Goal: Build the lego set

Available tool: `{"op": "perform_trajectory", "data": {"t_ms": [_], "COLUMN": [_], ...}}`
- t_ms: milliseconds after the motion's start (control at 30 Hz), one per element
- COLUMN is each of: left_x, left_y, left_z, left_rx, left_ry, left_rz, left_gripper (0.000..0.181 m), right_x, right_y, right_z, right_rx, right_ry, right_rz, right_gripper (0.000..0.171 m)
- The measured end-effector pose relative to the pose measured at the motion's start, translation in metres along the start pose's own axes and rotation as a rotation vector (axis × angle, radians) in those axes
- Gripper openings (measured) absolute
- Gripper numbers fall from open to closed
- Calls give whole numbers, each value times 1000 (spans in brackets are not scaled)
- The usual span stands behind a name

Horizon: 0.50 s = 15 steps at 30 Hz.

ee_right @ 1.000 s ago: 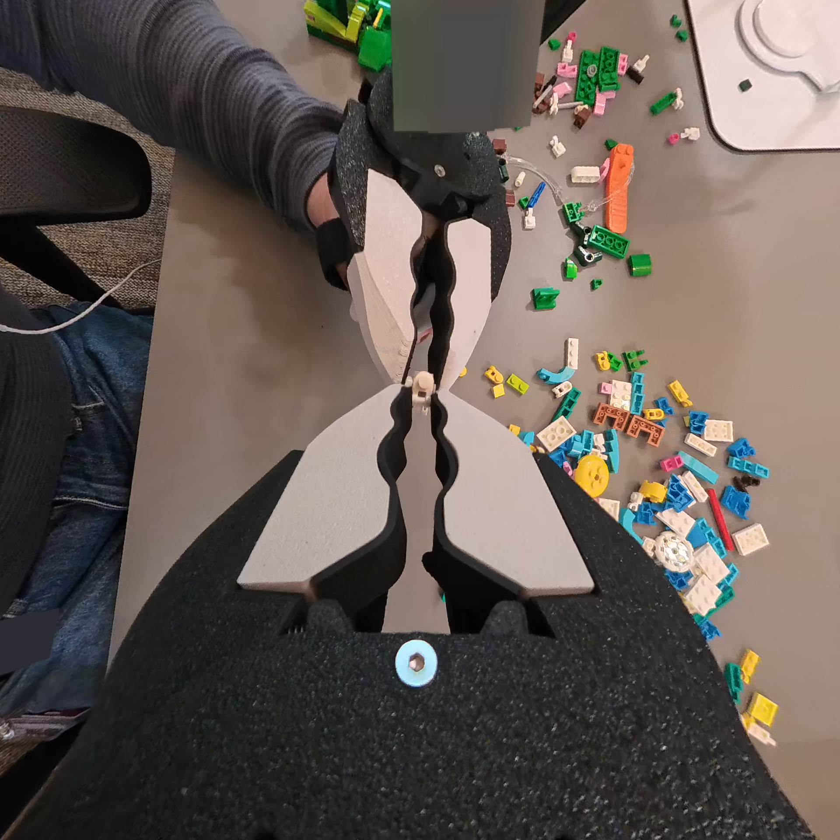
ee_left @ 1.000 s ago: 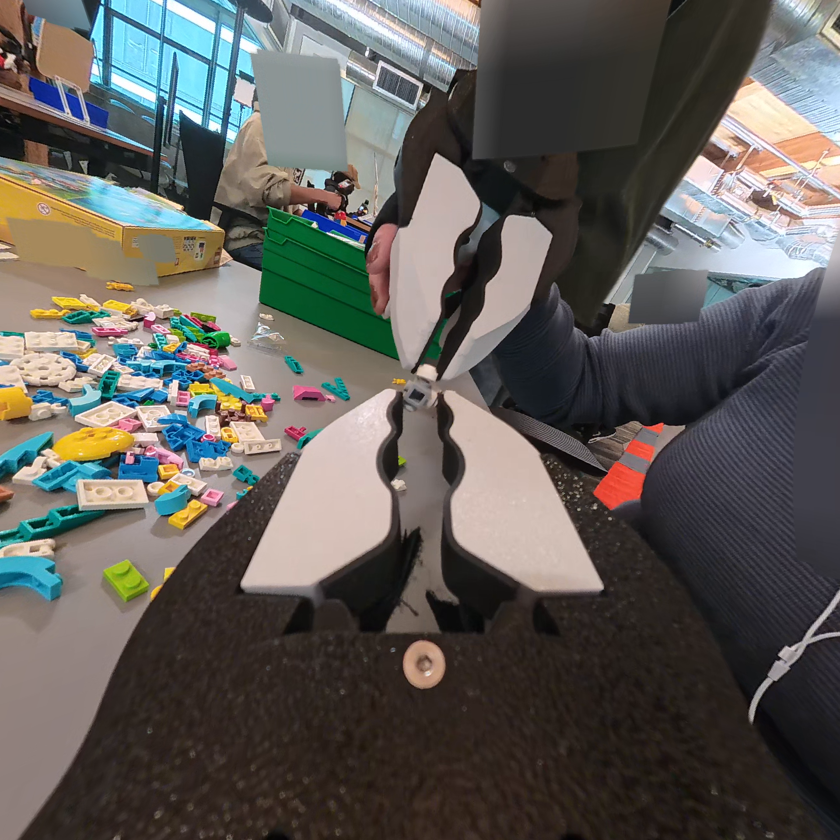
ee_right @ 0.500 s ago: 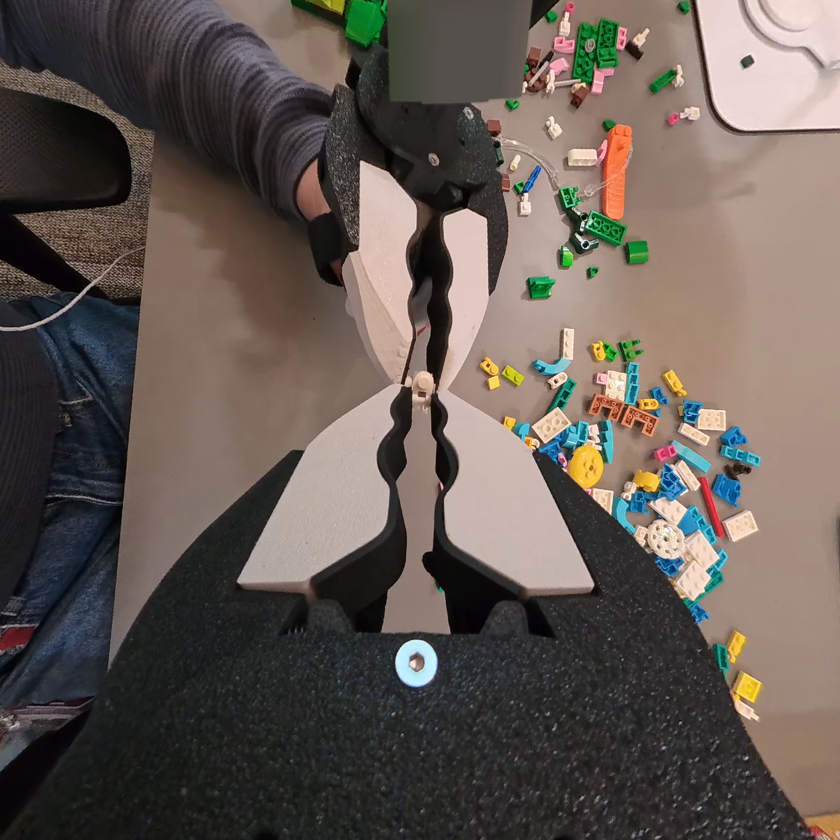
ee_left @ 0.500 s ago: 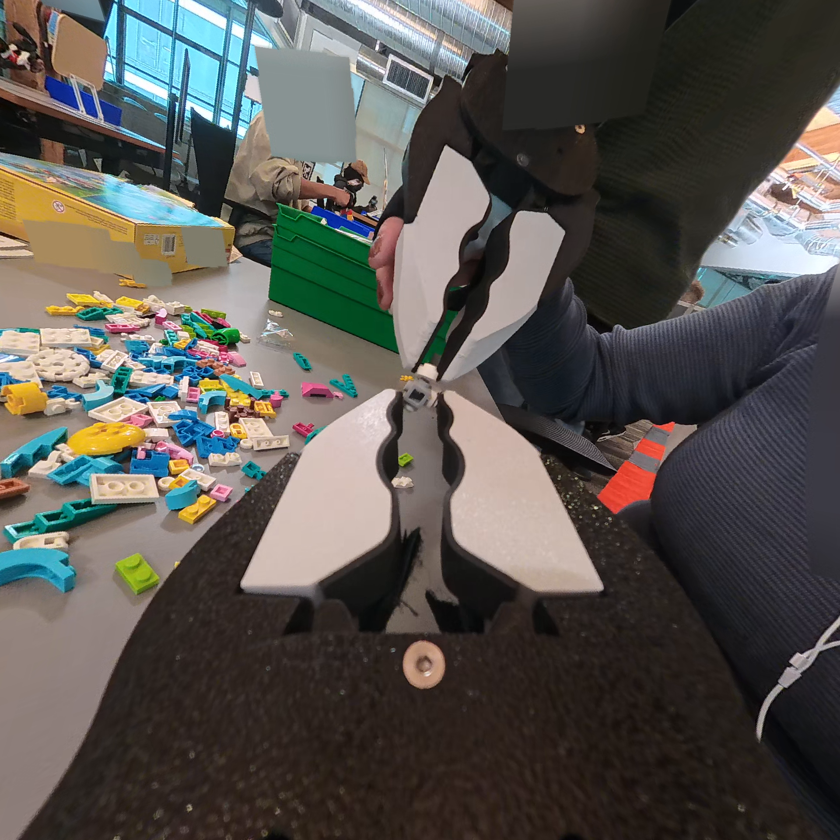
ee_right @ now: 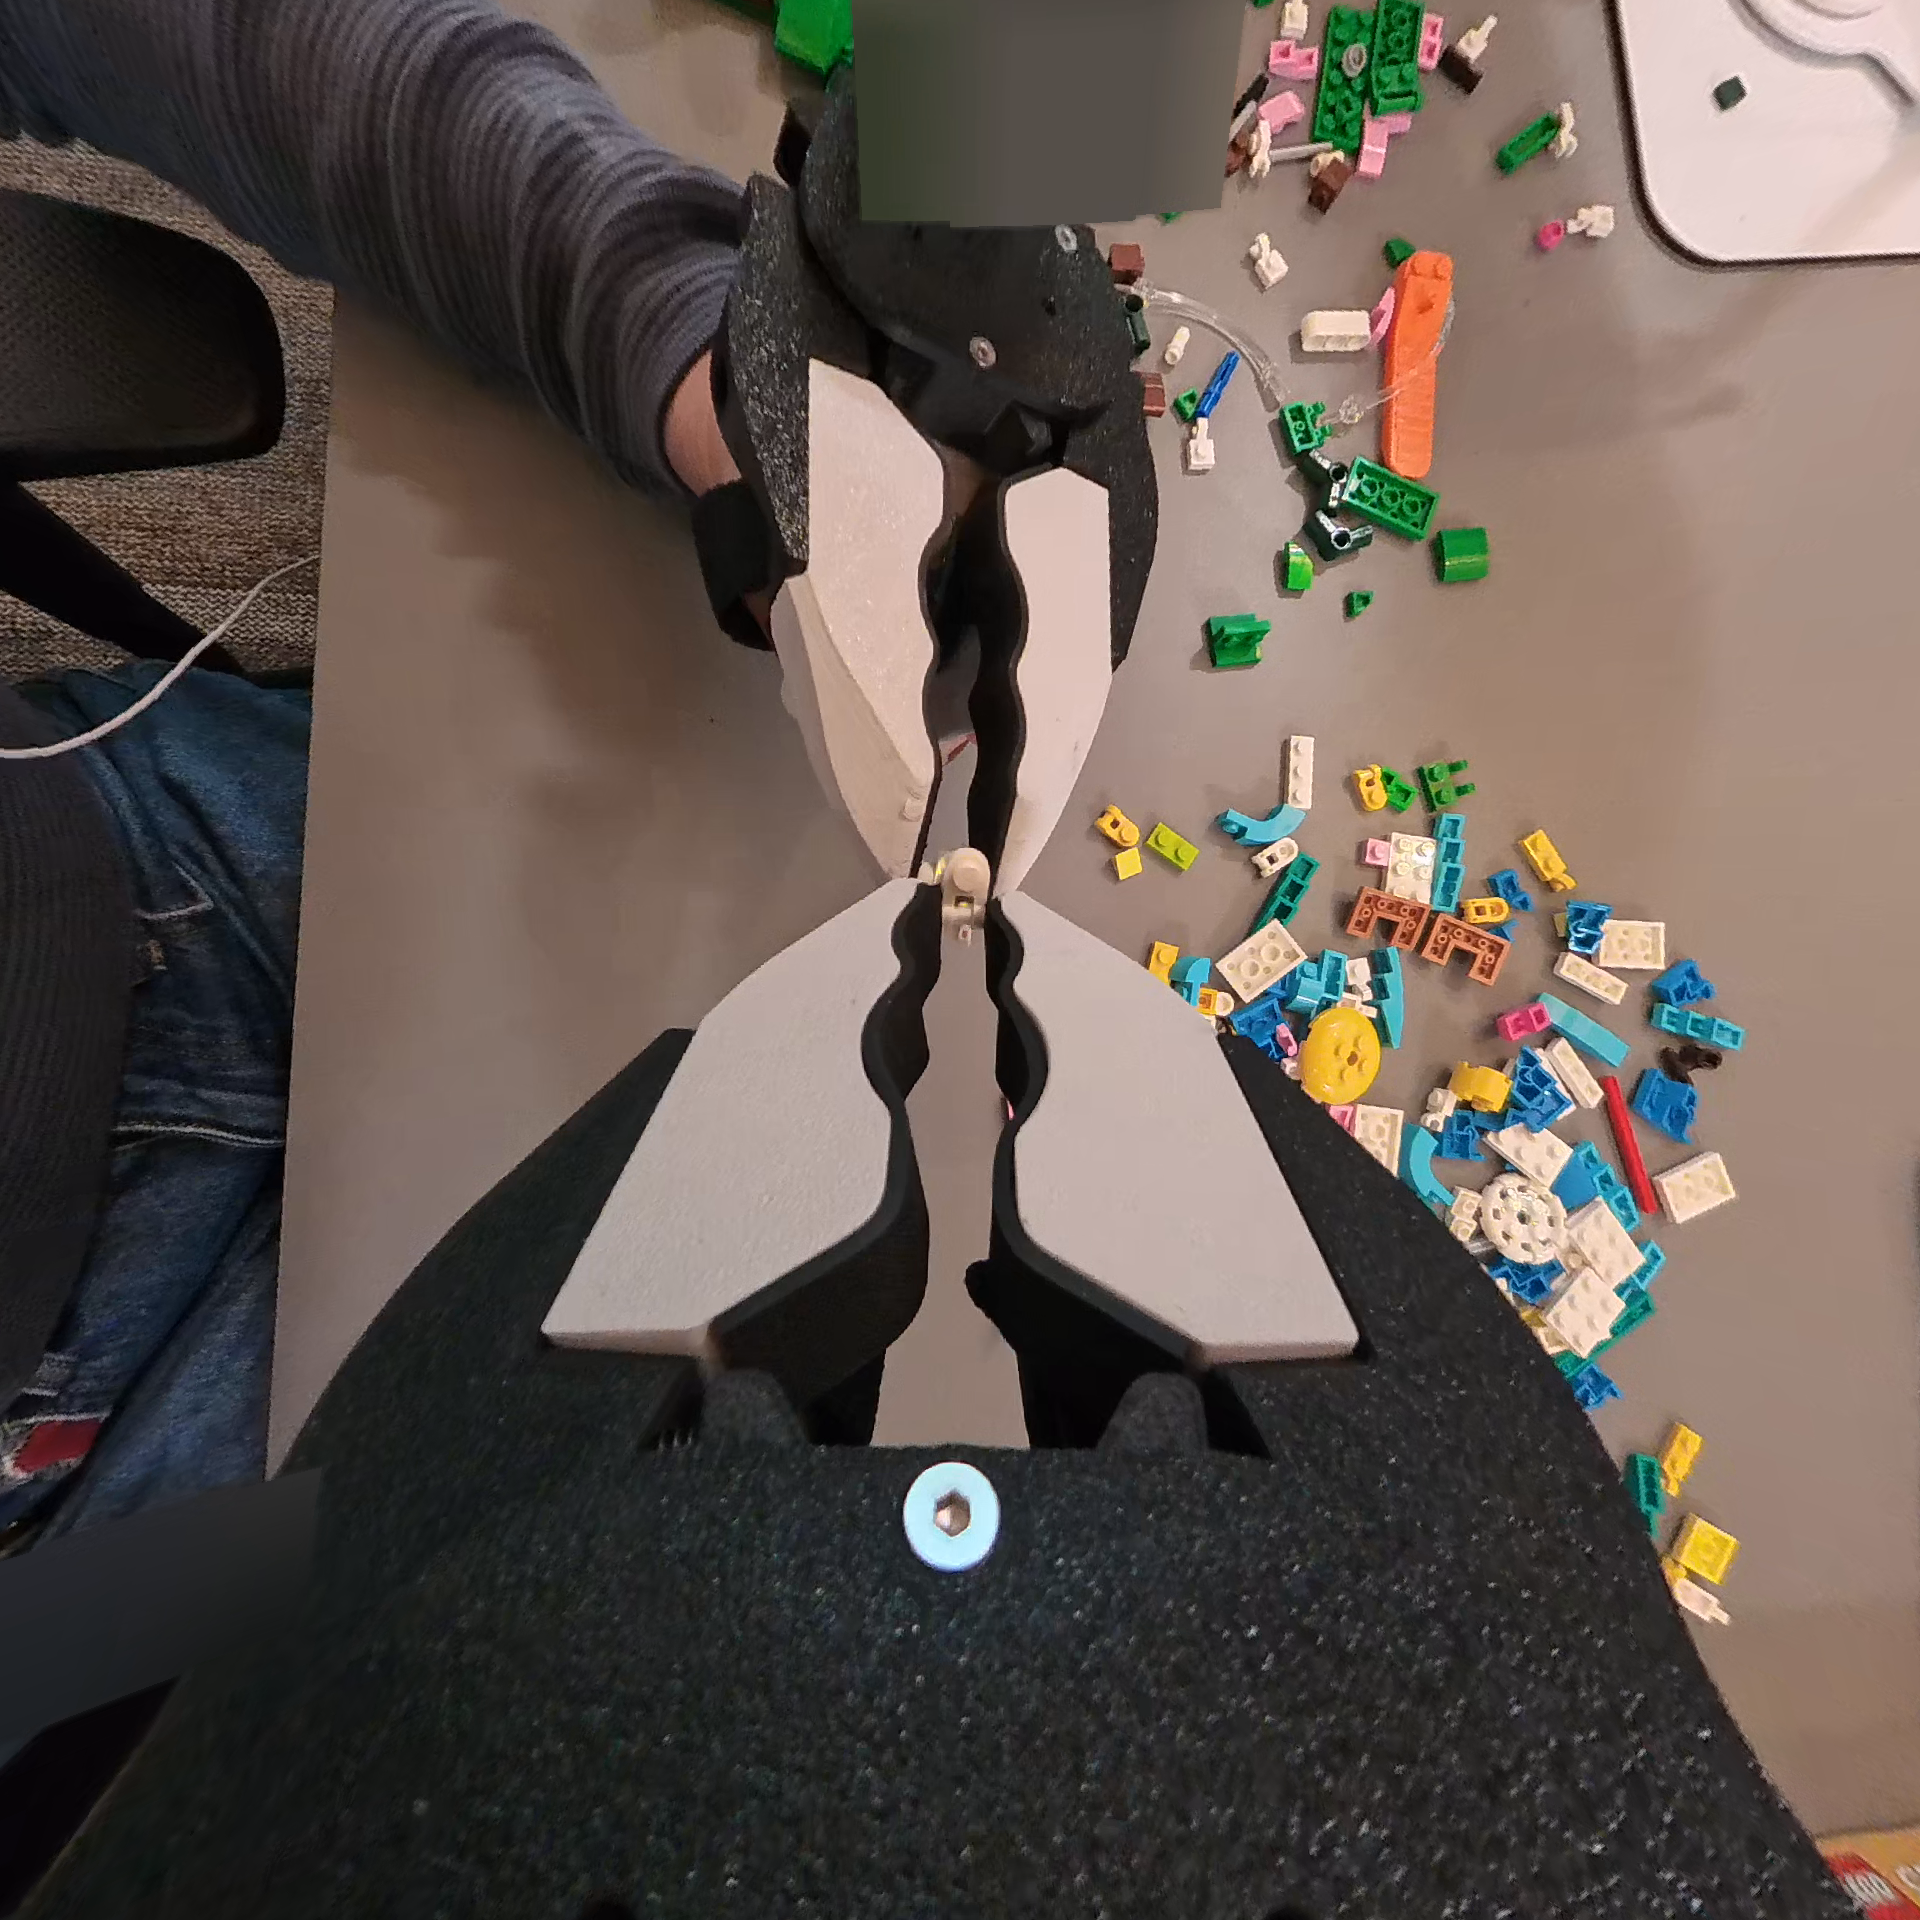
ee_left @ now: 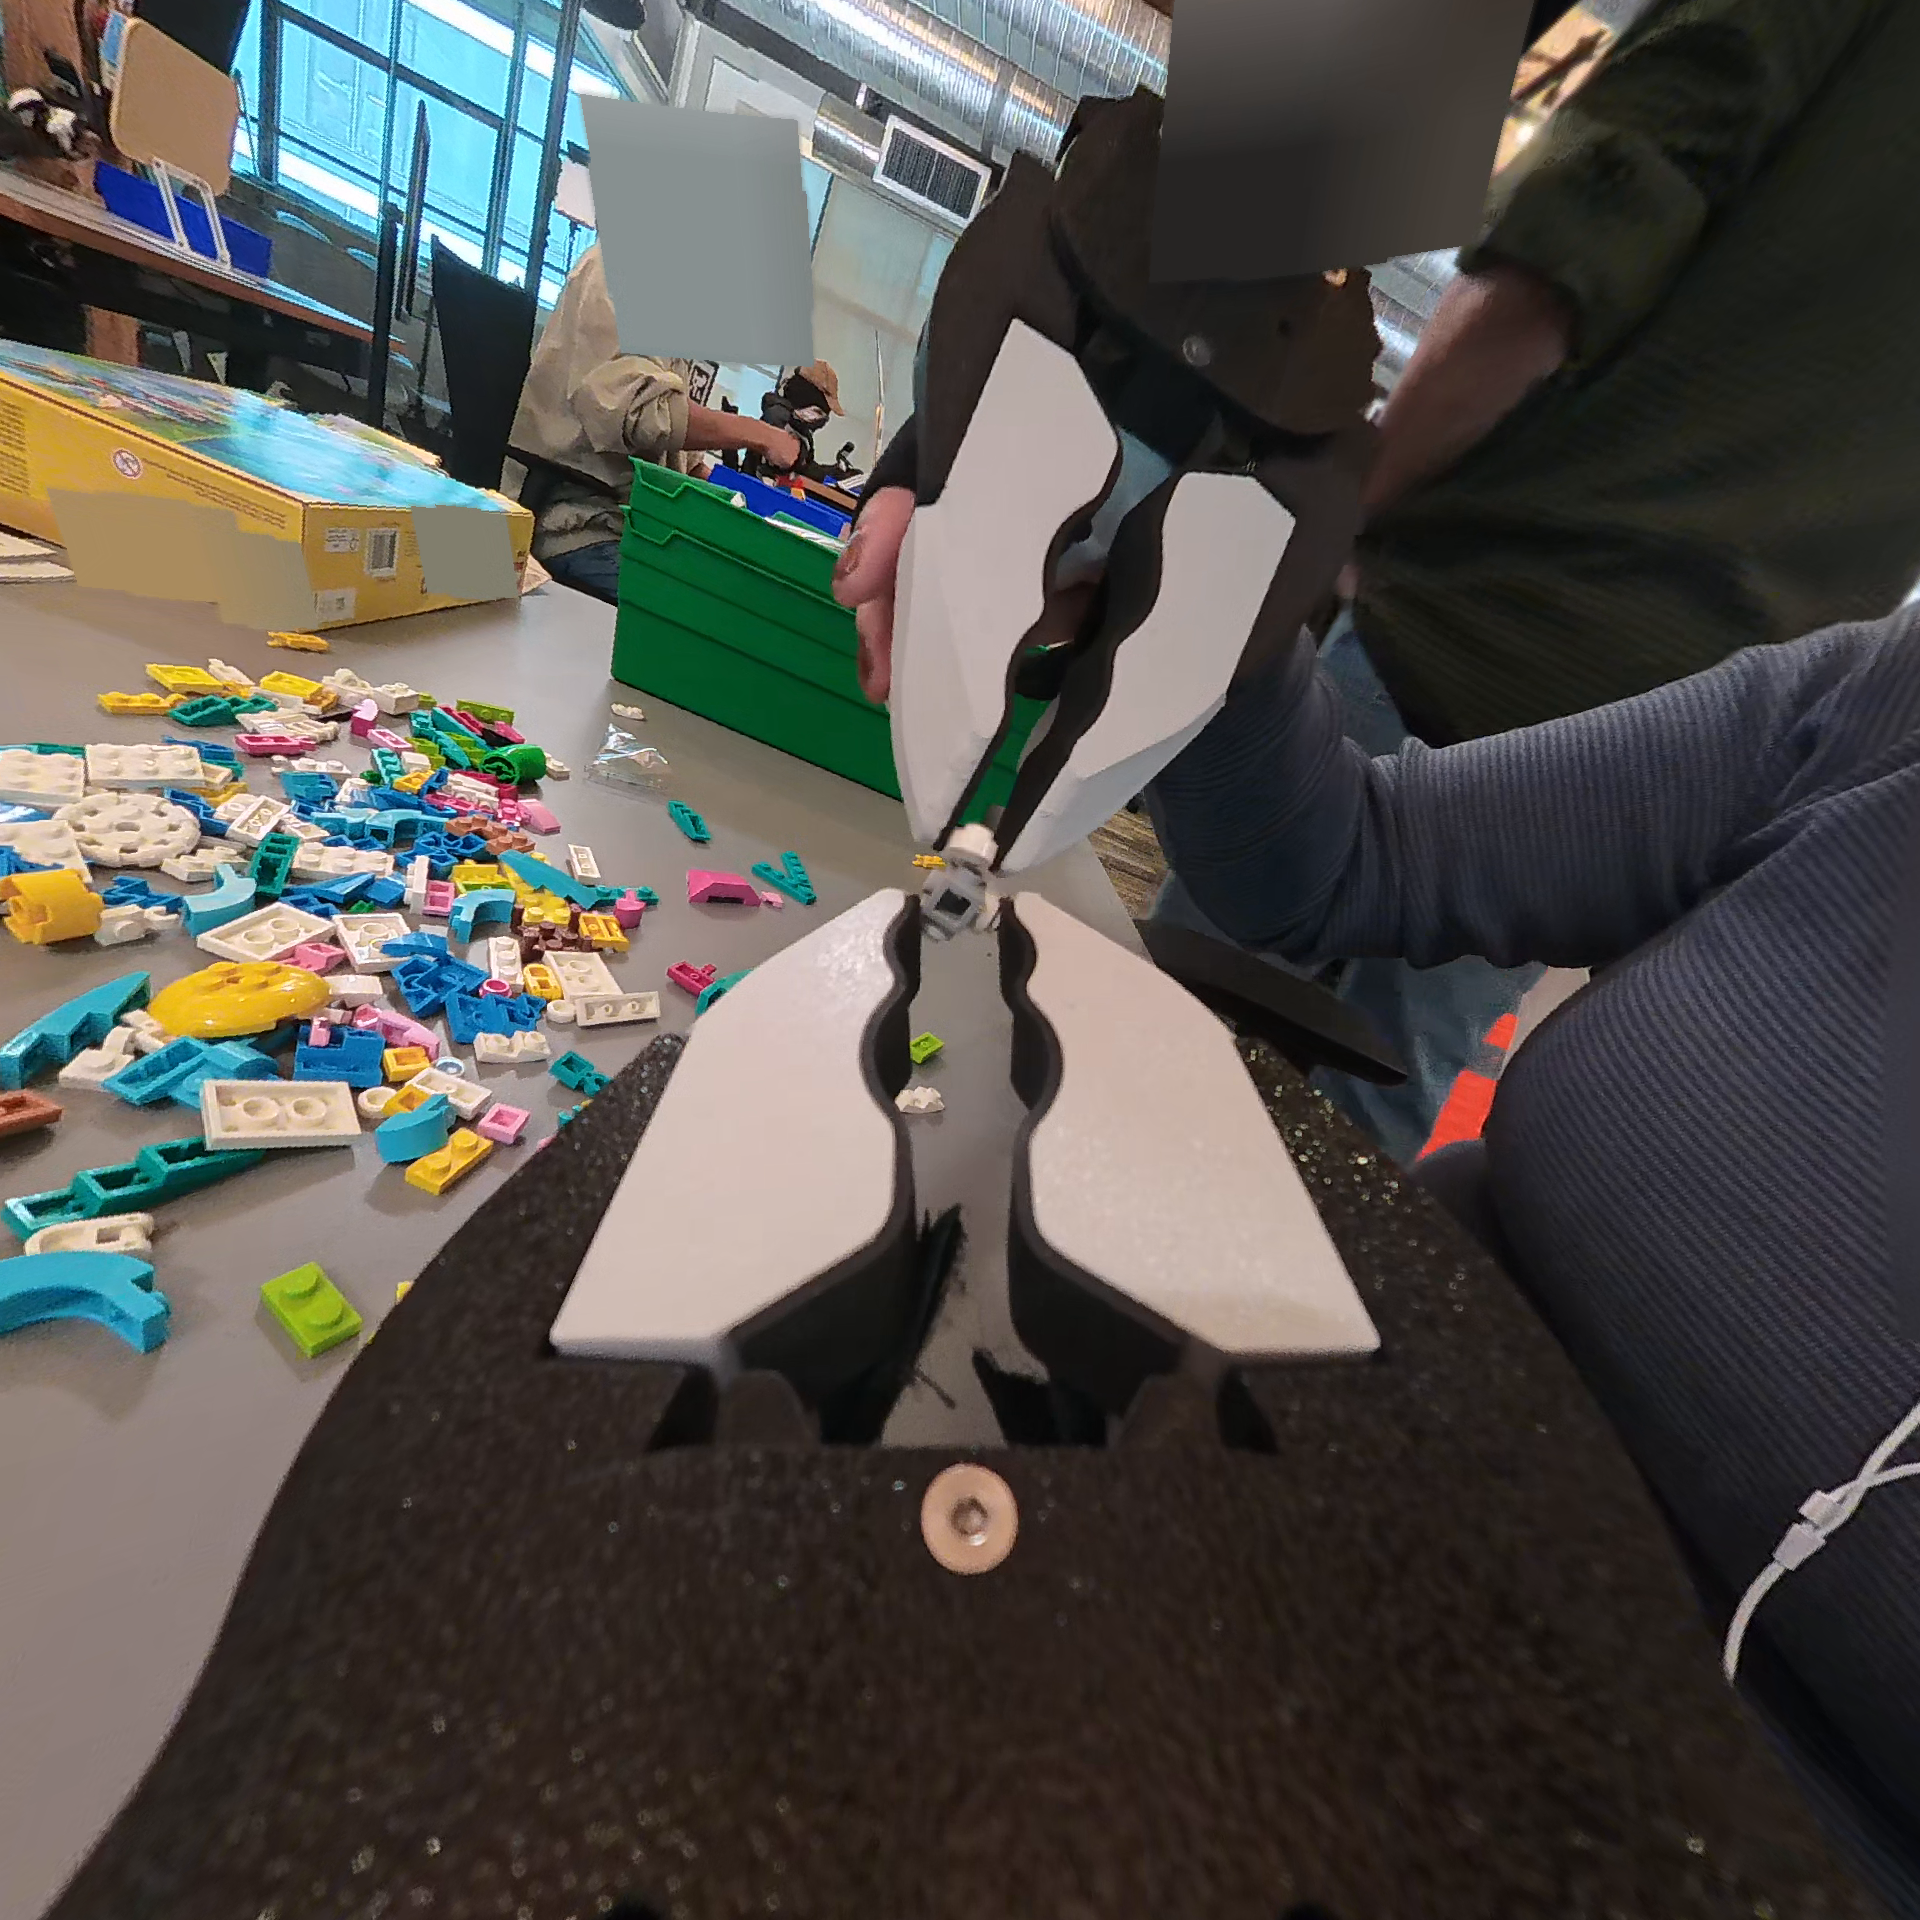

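Observation:
My left gripper (ee_left: 954, 920) is shut on a small grey Lego piece (ee_left: 951, 906), held in the air above the grey table (ee_left: 156, 1507). My right gripper (ee_left: 971, 847) comes from above and meets it tip to tip, shut on a small white piece (ee_left: 974, 840) that touches the grey one. In the right wrist view, my right gripper (ee_right: 961, 914) pinches the white piece (ee_right: 964, 881), and the left gripper (ee_right: 961, 857) points at it from the far side. The joint between the two pieces is mostly hidden by the fingertips.
A spread of loose coloured bricks (ee_left: 312, 935) lies left of the grippers. A yellow box (ee_left: 208, 488) and green bins (ee_left: 748, 644) stand behind them. An orange brick separator (ee_right: 1413, 364), green pieces (ee_right: 1387, 499) and a white tray (ee_right: 1787, 125) lie farther off. People sit at the back. Left and right tips are no more than a few centimetres apart.
Both grippers stay shut and tip to tip on their pieces. The pair has drifted a little over the table, and the right gripper has tilted slightly.

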<state>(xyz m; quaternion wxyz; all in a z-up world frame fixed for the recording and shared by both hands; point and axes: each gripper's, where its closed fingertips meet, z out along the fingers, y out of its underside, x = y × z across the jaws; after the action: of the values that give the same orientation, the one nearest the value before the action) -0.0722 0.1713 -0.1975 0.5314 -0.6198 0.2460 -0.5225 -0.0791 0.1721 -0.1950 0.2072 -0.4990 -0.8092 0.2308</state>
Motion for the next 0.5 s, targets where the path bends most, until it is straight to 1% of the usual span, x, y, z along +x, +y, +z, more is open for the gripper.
{"op": "perform_trajectory", "data": {"t_ms": [500], "left_x": [0], "left_y": [0], "left_z": [0], "left_rx": [0], "left_ry": [1], "left_rz": [-1], "left_gripper": [14], "right_x": [-1], "right_y": [-2], "right_z": [2], "right_rx": [-5], "right_ry": [-4], "right_rz": [-4], "right_gripper": [10]}}
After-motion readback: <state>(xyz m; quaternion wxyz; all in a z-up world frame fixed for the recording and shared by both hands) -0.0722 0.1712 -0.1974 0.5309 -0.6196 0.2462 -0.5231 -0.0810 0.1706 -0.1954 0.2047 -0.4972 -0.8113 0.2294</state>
